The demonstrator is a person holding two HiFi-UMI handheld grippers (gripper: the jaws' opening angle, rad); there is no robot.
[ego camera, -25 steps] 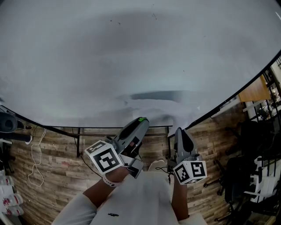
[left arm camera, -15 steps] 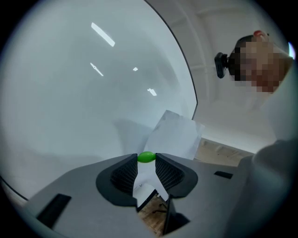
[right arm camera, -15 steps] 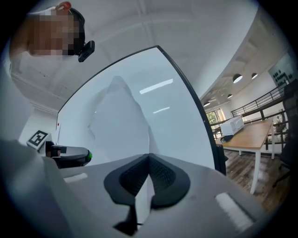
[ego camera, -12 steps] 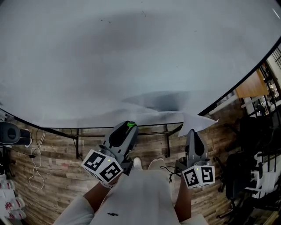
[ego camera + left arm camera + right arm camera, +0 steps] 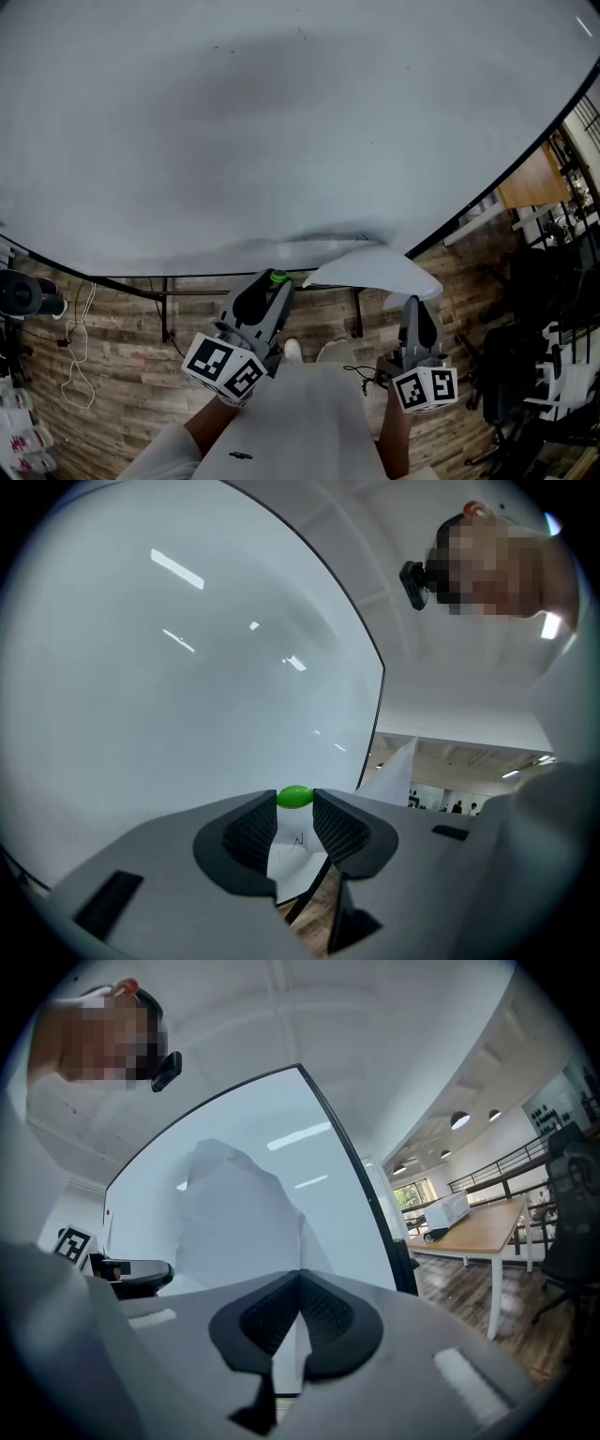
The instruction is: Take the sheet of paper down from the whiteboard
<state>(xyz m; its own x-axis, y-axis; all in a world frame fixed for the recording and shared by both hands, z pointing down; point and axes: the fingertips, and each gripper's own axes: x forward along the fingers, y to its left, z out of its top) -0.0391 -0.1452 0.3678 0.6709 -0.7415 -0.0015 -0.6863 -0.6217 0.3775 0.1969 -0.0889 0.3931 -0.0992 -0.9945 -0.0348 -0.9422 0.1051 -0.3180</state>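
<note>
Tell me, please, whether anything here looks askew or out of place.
The sheet of paper is bowed and stands off the whiteboard, pinched at one edge by the right gripper. The green magnet sits gripped in the left gripper, not on the board.

Wood floor (image 5: 122, 361) across btm; white cable (image 5: 84, 323) lower L; blk chairs (image 5: 520, 370) lower R; wooden desk (image 5: 532, 185) at R edge, mid-height.
</note>
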